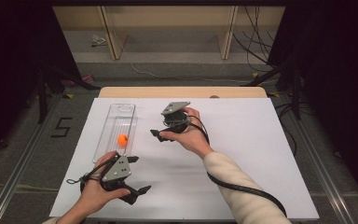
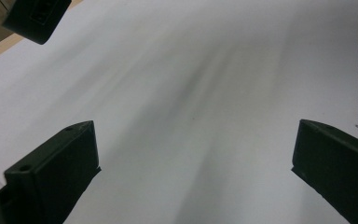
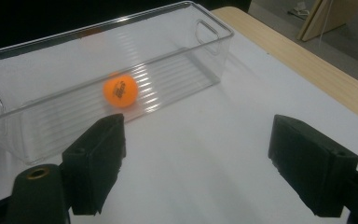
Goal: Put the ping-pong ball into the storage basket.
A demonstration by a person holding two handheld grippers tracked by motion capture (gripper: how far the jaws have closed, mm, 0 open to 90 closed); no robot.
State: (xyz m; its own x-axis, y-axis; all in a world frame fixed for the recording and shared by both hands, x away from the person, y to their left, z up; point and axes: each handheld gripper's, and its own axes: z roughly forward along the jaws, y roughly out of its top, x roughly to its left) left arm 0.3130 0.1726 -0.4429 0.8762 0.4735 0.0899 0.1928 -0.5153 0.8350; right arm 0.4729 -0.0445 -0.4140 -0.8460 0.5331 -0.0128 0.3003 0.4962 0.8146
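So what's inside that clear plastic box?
One orange ball lies on the ribbed floor of the clear box. The see-through walls hide nothing, and I see nothing else in it.

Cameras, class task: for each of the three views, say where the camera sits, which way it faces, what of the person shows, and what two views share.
High view: above the person's side, looking forward and down on the white table; both forearms, left gripper and right gripper show.
Left gripper view: rides the left gripper, facing bare tabletop between open jaws.
Right gripper view: rides the right gripper, facing the clear bin with open jaws.
Shared: high and right gripper views show the orange ball in the bin.
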